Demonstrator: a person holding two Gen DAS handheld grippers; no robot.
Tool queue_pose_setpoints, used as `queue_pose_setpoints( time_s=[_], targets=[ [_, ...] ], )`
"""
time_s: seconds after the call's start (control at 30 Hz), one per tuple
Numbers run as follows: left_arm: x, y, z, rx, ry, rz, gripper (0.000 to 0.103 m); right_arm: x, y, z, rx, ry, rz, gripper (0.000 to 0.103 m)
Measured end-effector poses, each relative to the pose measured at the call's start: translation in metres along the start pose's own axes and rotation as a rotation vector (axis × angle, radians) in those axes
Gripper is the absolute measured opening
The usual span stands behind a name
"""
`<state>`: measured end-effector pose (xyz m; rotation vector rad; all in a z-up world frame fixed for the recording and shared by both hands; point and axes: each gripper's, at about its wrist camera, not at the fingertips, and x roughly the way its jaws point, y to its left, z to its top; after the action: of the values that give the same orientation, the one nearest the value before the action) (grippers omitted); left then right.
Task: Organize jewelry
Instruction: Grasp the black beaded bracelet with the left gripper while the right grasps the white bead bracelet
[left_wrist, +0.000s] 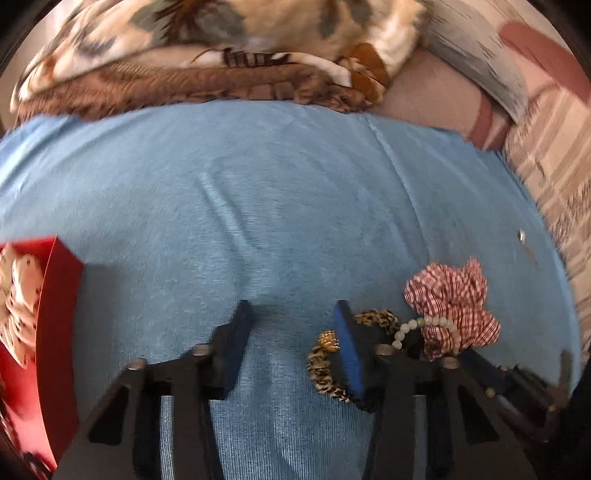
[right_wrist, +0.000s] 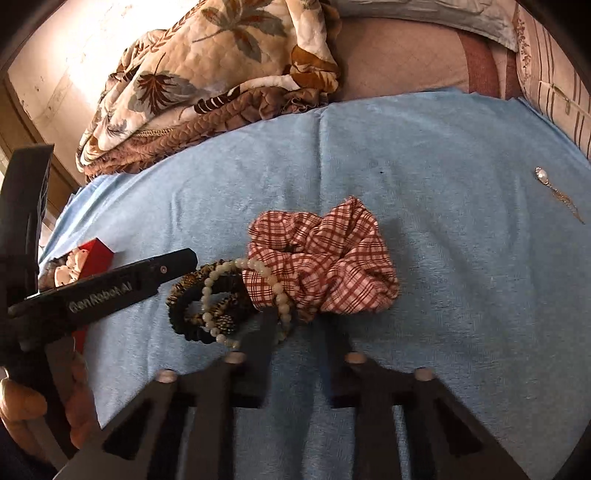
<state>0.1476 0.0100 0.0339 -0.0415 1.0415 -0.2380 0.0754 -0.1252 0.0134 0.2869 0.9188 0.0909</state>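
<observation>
Overall, a blue cloth (right_wrist: 443, 258) covers the bed beside a floral quilt (right_wrist: 221, 55). Counted: one checked scrunchie (right_wrist: 325, 266), one leopard scrunchie (right_wrist: 184, 284), one pearl bracelet (right_wrist: 207, 291), one red box (left_wrist: 59, 295). The left gripper (left_wrist: 291, 308) and right gripper (right_wrist: 301, 325) are both spread, pinching nothing.

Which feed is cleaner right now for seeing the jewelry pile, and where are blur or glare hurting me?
Right wrist view: sharper, pearl bracelet beads distinct against the checked scrunchie, though the wall at upper left is blown out. Left wrist view: motion-smeared, edges soft, red box blurred; fisheye bends the blue cloth.

both tongs, left (left_wrist: 291, 314) and right (right_wrist: 299, 325), angle downward, jaws apart.
</observation>
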Motion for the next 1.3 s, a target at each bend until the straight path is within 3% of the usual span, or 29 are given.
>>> queue_pose_setpoints(
  time_s=[0.07, 0.1, 0.5, 0.7, 0.8, 0.97, 1.3],
  targets=[
    [-0.002, -0.003, -0.005, 0.034, 0.01, 0.03, 0.002, -0.004, -0.004, -0.003, 0.017, 0.007, 0.014, 0.009],
    [-0.004, -0.002, -0.008, 0.038, 0.014, 0.022, 0.0, -0.006, -0.006, -0.005, 0.024, 0.009, 0.018, 0.008],
    [-0.06, 0.039, -0.086, 0.008, 0.042, -0.009, 0.0, -0.069, -0.03, -0.079, 0.075, 0.071, 0.056, 0.007],
    [-0.065, 0.015, -0.058, 0.019, -0.009, -0.065, 0.003, -0.083, -0.04, -0.098, 0.093, 0.033, 0.055, 0.007],
    [-0.051, -0.01, -0.037, 0.077, -0.028, -0.048, 0.016, -0.082, -0.04, -0.097, 0.089, 0.01, 0.053, 0.007],
    [-0.019, -0.03, -0.019, 0.143, 0.002, -0.043, 0.019, -0.078, -0.042, -0.094, 0.067, -0.019, 0.06, 0.007],
    [-0.006, -0.041, -0.027, 0.225, 0.044, -0.081, 0.02, -0.072, -0.05, -0.091, 0.115, -0.037, 0.095, 0.008]
  ],
)
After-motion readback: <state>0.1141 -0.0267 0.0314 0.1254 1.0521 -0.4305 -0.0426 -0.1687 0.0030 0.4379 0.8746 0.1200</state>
